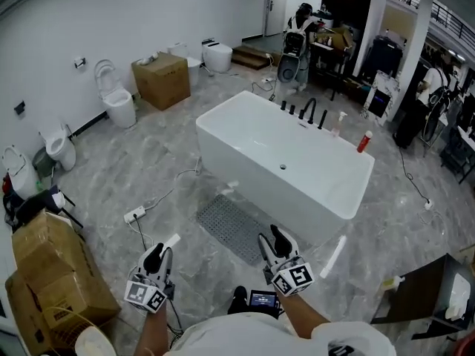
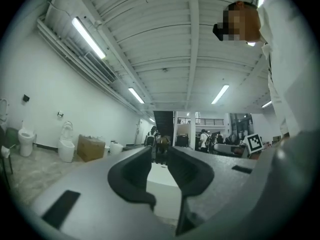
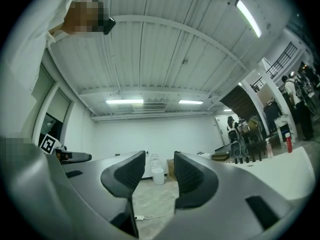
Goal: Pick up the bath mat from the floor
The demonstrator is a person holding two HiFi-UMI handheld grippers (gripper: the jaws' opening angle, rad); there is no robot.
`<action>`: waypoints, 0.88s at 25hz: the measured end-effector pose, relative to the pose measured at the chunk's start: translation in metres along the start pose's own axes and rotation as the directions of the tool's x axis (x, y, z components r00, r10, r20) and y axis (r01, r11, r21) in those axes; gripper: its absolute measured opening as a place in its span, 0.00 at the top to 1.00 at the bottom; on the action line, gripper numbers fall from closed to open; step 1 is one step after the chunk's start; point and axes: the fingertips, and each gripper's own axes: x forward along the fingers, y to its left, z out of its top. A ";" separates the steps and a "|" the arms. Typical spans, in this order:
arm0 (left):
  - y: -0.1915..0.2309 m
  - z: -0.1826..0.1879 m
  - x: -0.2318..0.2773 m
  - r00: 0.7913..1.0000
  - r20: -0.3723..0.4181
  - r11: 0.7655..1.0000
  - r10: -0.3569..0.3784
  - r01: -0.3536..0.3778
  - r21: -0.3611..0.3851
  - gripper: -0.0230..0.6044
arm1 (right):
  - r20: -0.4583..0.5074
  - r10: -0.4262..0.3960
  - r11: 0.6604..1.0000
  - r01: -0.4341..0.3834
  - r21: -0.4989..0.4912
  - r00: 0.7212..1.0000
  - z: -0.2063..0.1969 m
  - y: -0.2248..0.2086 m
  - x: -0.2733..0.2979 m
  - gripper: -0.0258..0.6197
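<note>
The bath mat (image 1: 232, 226) is a grey, dotted rectangle lying flat on the marble floor against the near side of the white bathtub (image 1: 326, 191). Both grippers are held up in front of the person, well above the floor. My left gripper (image 1: 158, 256) hangs left of the mat, pointing level, its jaws a narrow gap apart with nothing between them (image 2: 160, 156). My right gripper (image 1: 274, 237) overlaps the mat's near right corner in the head view, tilted slightly up, jaws apart and empty (image 3: 160, 160). The mat shows in neither gripper view.
A power strip (image 1: 134, 215) with trailing cables lies left of the mat. Cardboard boxes (image 1: 52, 273) stand at the near left, another box (image 1: 161, 80) and toilets (image 1: 119, 104) along the wall. A dark table (image 1: 415, 297) is at the near right. People stand at the back.
</note>
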 end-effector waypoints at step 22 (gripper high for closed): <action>0.137 -0.019 0.301 0.967 -0.043 0.968 -0.250 0.248 -0.042 0.79 | -0.017 -0.262 0.965 0.262 -0.022 0.965 -0.045 -0.174 0.162 0.66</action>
